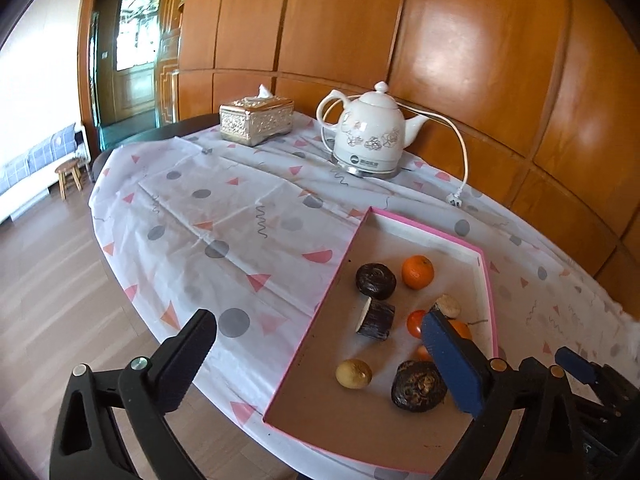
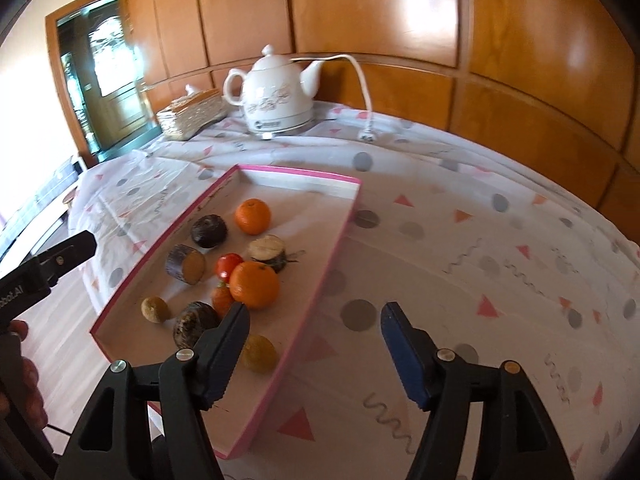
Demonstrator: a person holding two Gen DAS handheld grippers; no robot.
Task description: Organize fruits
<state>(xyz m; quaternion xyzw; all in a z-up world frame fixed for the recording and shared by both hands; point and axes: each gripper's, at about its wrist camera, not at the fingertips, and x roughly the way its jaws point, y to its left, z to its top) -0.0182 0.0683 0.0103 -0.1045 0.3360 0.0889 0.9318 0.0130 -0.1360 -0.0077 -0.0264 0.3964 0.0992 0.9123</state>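
A shallow pink-rimmed tray (image 1: 424, 230) (image 2: 296, 178) lies on the patterned tablecloth and holds several fruits. Among them are two oranges (image 2: 254, 285) (image 2: 252, 216), a red tomato (image 2: 229, 265), two dark round fruits (image 1: 375, 279) (image 1: 418, 386), a cut purple piece (image 1: 375, 317) and a small yellowish fruit (image 1: 353, 373). My left gripper (image 1: 320, 360) hovers over the tray's near left edge, open and empty. My right gripper (image 2: 314, 344) stands open over the tray's right rim, holding nothing. Its left finger (image 2: 224, 356) partly hides a yellow fruit (image 2: 259, 354).
A white kettle (image 1: 370, 136) with a loose cord and plug (image 1: 454, 200) stands at the back beside a gold tissue box (image 1: 256, 120). Wood panelling closes the far side. The table edge drops to the floor on the left, where a small stool (image 1: 69, 176) stands.
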